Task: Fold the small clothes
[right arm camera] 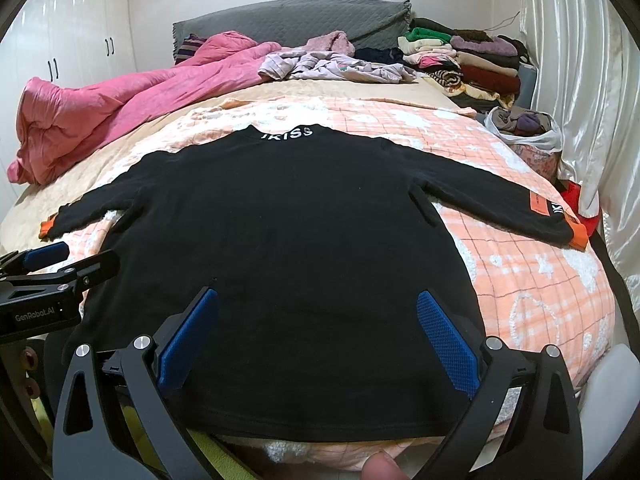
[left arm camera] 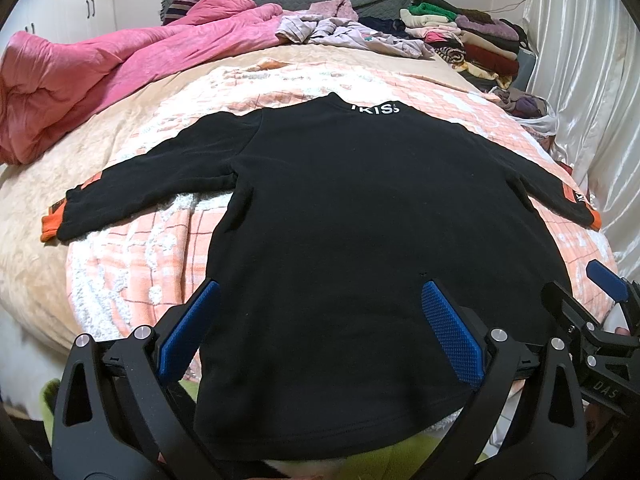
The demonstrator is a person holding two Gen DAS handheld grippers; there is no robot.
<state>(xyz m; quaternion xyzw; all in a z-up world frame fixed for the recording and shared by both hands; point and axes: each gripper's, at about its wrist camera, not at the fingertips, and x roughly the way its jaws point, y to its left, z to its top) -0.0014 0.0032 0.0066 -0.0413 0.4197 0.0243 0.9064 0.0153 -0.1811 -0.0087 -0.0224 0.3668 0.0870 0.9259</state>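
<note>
A small black long-sleeved top [left arm camera: 340, 216] [right arm camera: 280, 232] lies flat on the bed, back up, with white lettering at the collar and orange cuffs on both spread sleeves. My left gripper [left arm camera: 320, 308] hovers open over the hem's left part, its blue pads [left arm camera: 452, 336] wide apart and empty. My right gripper [right arm camera: 318, 316] is open over the hem's right part, nothing between its pads [right arm camera: 446, 340]. Each gripper shows at the edge of the other's view: the right gripper [left arm camera: 600, 304], the left gripper [right arm camera: 60, 268].
A peach checked blanket [right arm camera: 532, 280] covers the bed. A pink quilt [left arm camera: 100, 72] is bunched at far left. Loose lilac clothes [left arm camera: 352, 34] and a folded pile [left arm camera: 472, 40] lie by the grey headboard. A plastic bag of socks [right arm camera: 524, 128] sits near the curtain [right arm camera: 580, 80]. A fingertip [right arm camera: 382, 466] shows at the bottom.
</note>
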